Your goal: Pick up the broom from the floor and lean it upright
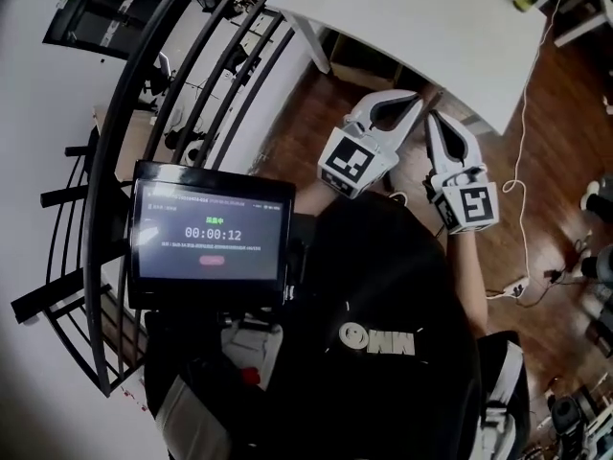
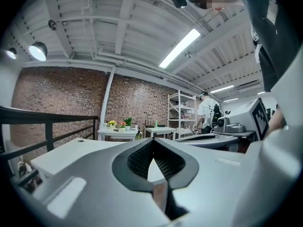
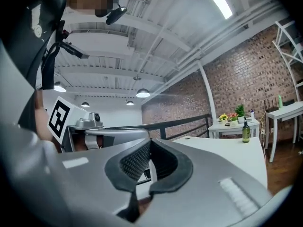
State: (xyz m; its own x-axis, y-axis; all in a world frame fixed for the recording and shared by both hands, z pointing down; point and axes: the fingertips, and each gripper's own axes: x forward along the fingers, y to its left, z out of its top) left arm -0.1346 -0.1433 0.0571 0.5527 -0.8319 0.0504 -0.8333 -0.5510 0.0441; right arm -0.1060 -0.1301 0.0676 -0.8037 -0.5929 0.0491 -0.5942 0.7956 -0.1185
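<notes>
No broom shows in any view. Both grippers are held up level in front of the person's chest, side by side over the wooden floor (image 1: 316, 132). My left gripper (image 1: 418, 97) is shut with nothing between its pads; in its own view the dark pads (image 2: 142, 157) meet at the tips. My right gripper (image 1: 430, 116) is also shut and empty, tips touching (image 3: 150, 142). Each gripper sees the other beside it: the right one (image 2: 236, 124) and the left one (image 3: 102, 134). Both point toward a white table (image 1: 431, 17).
A black metal railing (image 1: 144, 113) runs along the left. A screen with a timer (image 1: 211, 233) hangs at the person's chest. A white cable (image 1: 522, 161) and power strip (image 1: 517, 286) lie on the floor at right. A green bottle (image 3: 245, 131) stands on a far table.
</notes>
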